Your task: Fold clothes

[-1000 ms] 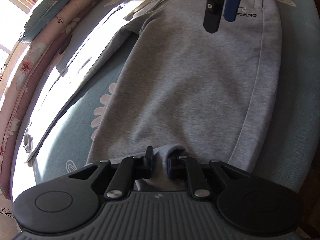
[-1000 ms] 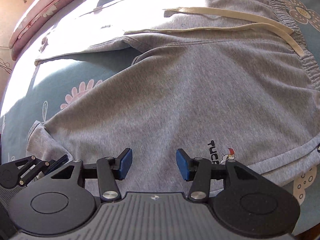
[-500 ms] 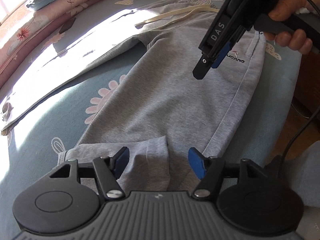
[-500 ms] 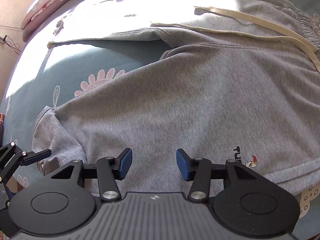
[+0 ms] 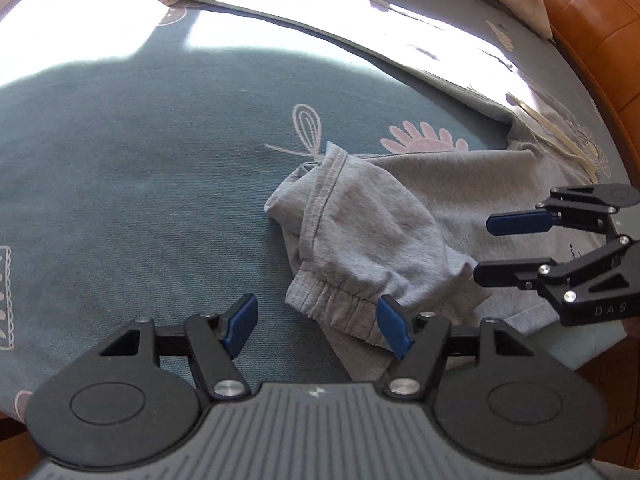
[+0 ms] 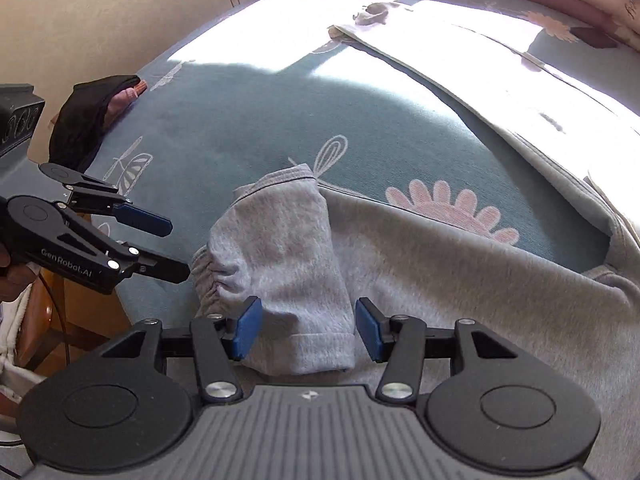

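Left wrist view has the grey sweatpants (image 5: 400, 220) lying on the bed (image 5: 140, 152), with the cuffed end of one leg (image 5: 360, 236) flopped back loosely over itself near the bed's near edge. The other leg runs off toward the far side in the sun. The left gripper (image 5: 318, 326) is wide open with nothing in it, its right pad just by the elastic cuff. The right gripper (image 6: 306, 330) is spread wide too, straddling the turned-back cuff end without pinching it.

What could go wrong, I think: that flap is bunched and skewed, so grabbing it as it lies would bake in a crooked crease. A shallow pinch may catch only the top layer. The cloth also sits close to the near edge, so a tug that way might slide it off.

Readable writing: "GenRobot.AI" on the left gripper in the right wrist view, "DAS" on the right gripper in the left wrist view. Small dark marks on the fabric there are unreadable.
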`<state>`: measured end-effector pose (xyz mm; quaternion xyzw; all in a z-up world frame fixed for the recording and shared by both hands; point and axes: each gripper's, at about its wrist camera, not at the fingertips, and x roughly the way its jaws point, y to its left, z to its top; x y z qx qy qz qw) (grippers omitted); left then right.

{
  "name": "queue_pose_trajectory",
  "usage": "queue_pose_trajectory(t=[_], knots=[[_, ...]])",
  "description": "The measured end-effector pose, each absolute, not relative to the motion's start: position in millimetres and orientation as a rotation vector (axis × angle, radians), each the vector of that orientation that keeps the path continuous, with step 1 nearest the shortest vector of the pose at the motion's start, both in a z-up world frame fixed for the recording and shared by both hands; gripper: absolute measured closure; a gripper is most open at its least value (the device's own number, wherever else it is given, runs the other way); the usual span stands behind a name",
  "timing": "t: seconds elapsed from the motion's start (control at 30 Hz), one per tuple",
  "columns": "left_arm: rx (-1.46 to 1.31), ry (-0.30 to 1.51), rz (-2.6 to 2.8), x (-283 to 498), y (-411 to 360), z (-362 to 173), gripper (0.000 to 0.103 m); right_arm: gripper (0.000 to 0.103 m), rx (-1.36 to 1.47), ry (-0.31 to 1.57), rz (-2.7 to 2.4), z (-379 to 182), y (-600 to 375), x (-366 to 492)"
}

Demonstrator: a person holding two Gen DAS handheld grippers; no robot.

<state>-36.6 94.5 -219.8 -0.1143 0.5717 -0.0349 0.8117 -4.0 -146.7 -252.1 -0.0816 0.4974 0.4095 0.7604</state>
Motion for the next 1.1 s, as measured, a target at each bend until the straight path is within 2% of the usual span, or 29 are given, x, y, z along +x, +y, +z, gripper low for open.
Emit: queue_pose_trajectory(t=[0.2, 0.43, 0.77, 1.1], knots=[[-0.349, 1.198, 0.034, -48.6, 124.3, -229.7, 0.036, 0.039, -0.362, 1.018, 1.043, -262.5, -69.2, -36.7], [-0.394, 1.194, 0.026, -56.1, 130.3, -236.0, 0.036, 0.039, -0.715, 0.875, 0.926, -289.0, -28.2, -68.5], [-0.456, 1.169, -0.078, -50.9, 114.4, -238.5, 0.036, 0.037, -0.433, 1.001, 0.671, -259.9, -96.4, -6.9], [-0.369, 1.116, -0.415, -23.1, 28.5, -256.1, 0.036, 0.037, -0.146, 1.107, 0.553, -254.0, -159.7, 32.5]])
